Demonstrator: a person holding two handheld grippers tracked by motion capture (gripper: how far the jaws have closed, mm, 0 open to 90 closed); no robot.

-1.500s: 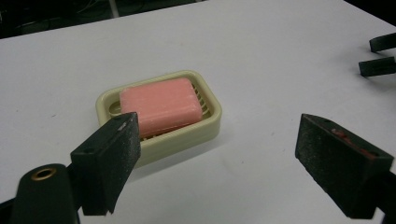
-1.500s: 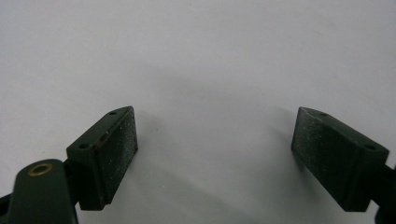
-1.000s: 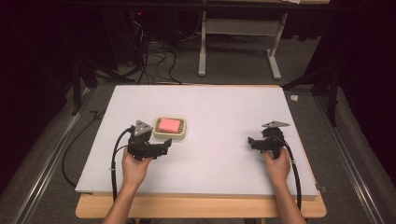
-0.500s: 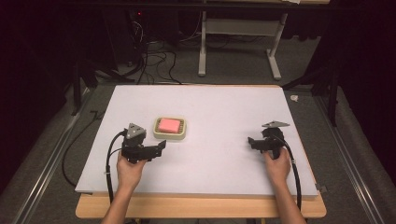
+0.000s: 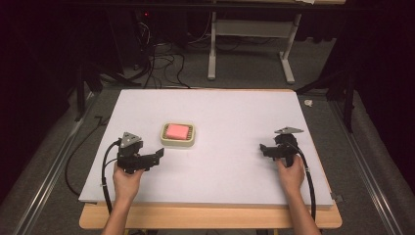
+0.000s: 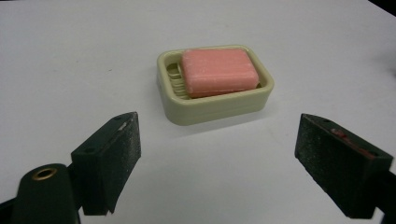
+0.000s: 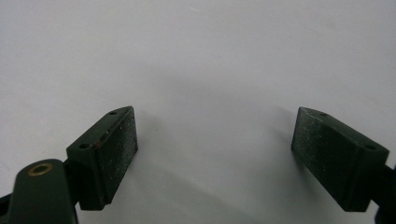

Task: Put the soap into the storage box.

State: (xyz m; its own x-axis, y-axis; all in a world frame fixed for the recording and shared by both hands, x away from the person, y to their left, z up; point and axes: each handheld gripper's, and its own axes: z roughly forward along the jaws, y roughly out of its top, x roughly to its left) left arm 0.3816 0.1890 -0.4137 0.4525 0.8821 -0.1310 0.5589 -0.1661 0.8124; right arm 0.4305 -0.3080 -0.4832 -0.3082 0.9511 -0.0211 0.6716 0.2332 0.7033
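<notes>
— Where does the pink soap bar (image 6: 219,72) sit right now?

— In the cream soap dish (image 6: 211,108), which rests on the white desk (image 5: 235,122). The bar lies flat, filling most of the tray, with some ribbed floor bare at one end.

— And from the left tool (image 6: 217,161), which way is it?

— Straight ahead and slightly beyond the jaw tips, well centred between them in the left gripper view. Its jaws are spread wide and hold nothing; the gap looks broader than the dish.

— How does the bar's long axis run?

— Across the tool's line of reach, roughly jaw to jaw, a little skewed. So I'd judge that closing now would meet the short ends; a slight turn of the hand may suit a grip across the narrow sides.

— What about the right tool (image 5: 266,148)?

— Well apart from the dish, off to the far side of the desk. Its jaws also stand apart, over bare surface. The left one (image 5: 155,155) is plainly the nearer, just short of the dish's near corner.
</notes>
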